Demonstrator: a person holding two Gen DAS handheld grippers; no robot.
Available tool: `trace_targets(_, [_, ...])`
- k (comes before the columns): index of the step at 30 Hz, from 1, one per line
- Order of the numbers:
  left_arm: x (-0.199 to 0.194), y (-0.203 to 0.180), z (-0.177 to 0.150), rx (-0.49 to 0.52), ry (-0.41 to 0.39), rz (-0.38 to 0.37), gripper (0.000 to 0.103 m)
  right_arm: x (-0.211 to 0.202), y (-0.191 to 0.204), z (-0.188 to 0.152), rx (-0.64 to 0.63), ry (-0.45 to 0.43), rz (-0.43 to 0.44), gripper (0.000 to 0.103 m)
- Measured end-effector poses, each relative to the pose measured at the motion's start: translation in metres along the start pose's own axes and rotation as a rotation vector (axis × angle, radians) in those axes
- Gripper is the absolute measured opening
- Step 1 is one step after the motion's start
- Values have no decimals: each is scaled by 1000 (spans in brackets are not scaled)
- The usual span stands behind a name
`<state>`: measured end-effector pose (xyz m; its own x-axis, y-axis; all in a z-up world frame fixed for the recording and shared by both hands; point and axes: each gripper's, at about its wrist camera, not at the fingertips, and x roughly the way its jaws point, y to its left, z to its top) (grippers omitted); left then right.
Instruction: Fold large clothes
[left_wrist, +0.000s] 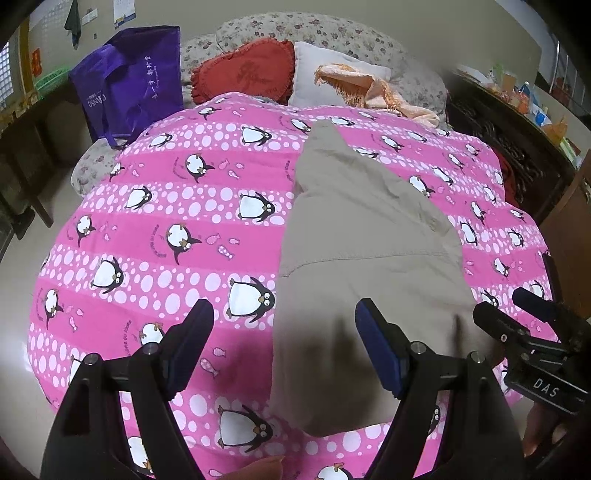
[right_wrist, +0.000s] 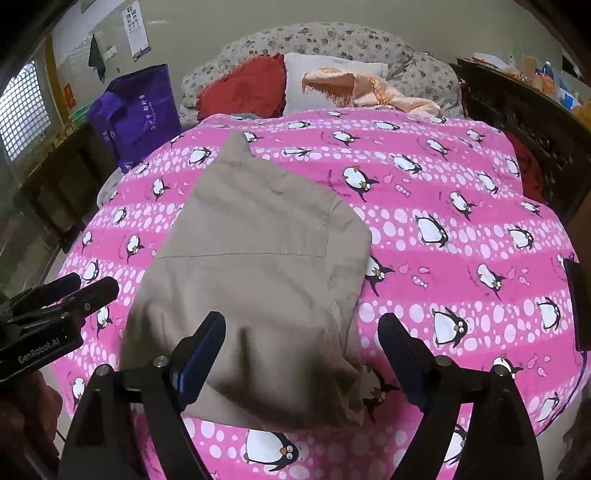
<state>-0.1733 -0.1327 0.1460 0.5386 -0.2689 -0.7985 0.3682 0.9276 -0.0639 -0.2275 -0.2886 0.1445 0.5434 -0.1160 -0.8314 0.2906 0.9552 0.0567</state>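
We're seeing the left tool (left_wrist: 284, 328) with its fingers spread wide apart, gripping nothing. It's hovering over the near end of the beige garment (left_wrist: 365, 258); one blue-padded finger is sitting over the pink quilt (left_wrist: 177, 229), the other over the cloth. Whether the pads are touching the fabric, we can't tell.

The right tool (right_wrist: 301, 341) is also standing wide apart and holding nothing. Its left finger is hanging over the garment's near edge, its right finger over bare quilt.

The garment is lying flat on the quilt, folded into a long strip running from the near edge of the bed toward the pillows, with a seam crossing it midway and a narrow tip at the far end.

In the left wrist view the right tool is showing at the right edge; in the right wrist view the left tool is showing at the left edge.

At the head of the bed we're seeing a red cushion (left_wrist: 245, 72), a white pillow (left_wrist: 332, 70) and a peach fringed cloth (left_wrist: 373, 90) draped over it. A purple tote bag (left_wrist: 129, 88) is standing beside the bed's far left corner; contents not visible. A cluttered dark shelf (left_wrist: 517, 122) is running along the right side.
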Motion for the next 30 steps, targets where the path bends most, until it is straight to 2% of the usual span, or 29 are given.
trace_targets(30, [12,5,2,-2,29,3,79,15,4,5,6,41,11,86])
